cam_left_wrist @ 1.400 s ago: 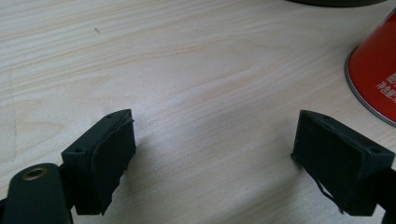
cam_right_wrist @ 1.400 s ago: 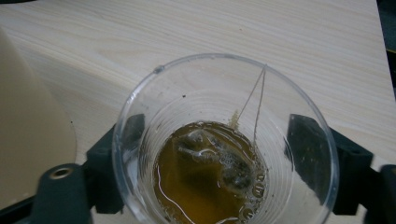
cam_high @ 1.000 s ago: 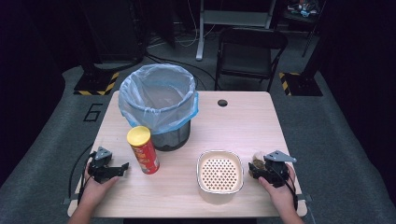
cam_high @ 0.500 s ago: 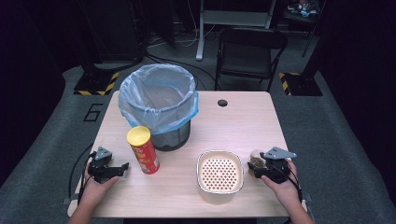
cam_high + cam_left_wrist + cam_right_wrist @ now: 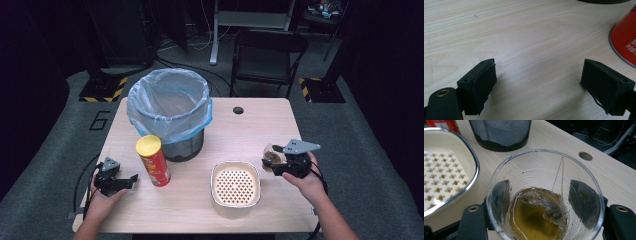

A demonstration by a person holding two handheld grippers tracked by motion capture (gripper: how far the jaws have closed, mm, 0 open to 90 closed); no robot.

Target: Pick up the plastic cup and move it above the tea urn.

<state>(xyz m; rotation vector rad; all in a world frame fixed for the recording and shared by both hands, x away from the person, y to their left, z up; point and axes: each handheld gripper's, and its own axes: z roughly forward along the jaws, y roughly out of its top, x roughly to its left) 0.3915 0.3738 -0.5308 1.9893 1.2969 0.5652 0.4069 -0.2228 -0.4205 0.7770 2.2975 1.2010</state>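
Gripping the cup (image 5: 544, 195) with my right claw (image 5: 285, 162), whose jaws have just been closing on it, I have raised it off the table (image 5: 250, 125) beside the strainer (image 5: 235, 183), ready for pouring. My left claw (image 5: 117, 181) rests open, empty.

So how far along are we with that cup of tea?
Done: the right claw is shut on the clear cup, raised beside the strainer basin. In hand: the cup holds its tea and tea bag. Left, probably: draining into the basin, then dropping the bag or cup in the lined bin. The left claw is open, empty, near the chip can.
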